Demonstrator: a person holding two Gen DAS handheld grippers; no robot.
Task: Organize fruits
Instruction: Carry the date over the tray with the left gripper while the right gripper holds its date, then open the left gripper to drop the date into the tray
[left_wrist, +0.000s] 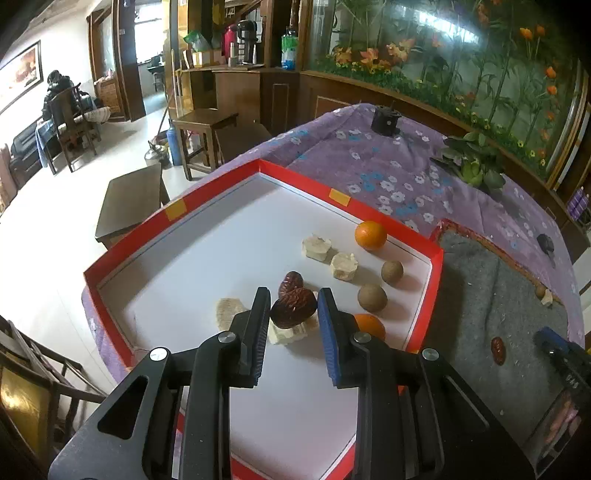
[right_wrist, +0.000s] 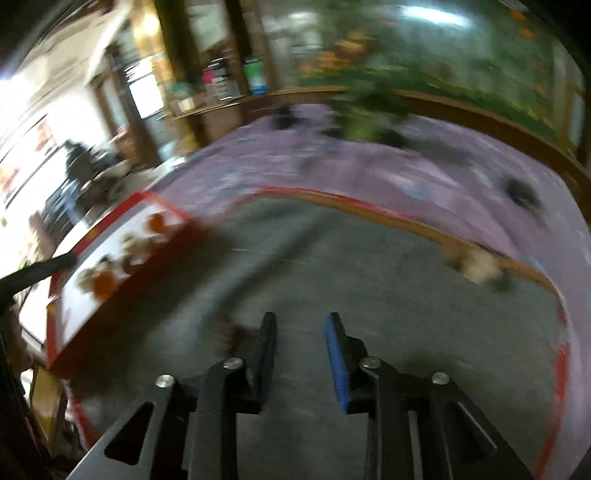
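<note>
My left gripper (left_wrist: 293, 308) holds a dark red-brown date (left_wrist: 293, 312) between its fingers above the white floor of a red-rimmed box (left_wrist: 207, 206). In the box lie another date (left_wrist: 290, 281), two oranges (left_wrist: 370, 235), two brown round fruits (left_wrist: 372, 296) and several pale chunks (left_wrist: 316, 247). My right gripper (right_wrist: 301, 325) is open and empty over a grey felt mat (right_wrist: 369, 280); that view is blurred. A date (left_wrist: 498, 350) lies on the mat near the right gripper (left_wrist: 557, 347), and it shows as a brown smear (right_wrist: 229, 332) left of the fingers.
The box and mat sit on a purple flowered cloth (left_wrist: 388, 166). A small potted plant (left_wrist: 472, 162) and a black object (left_wrist: 385, 120) stand at the cloth's far side. Pale and brown pieces (right_wrist: 476, 266) lie at the mat's far right edge.
</note>
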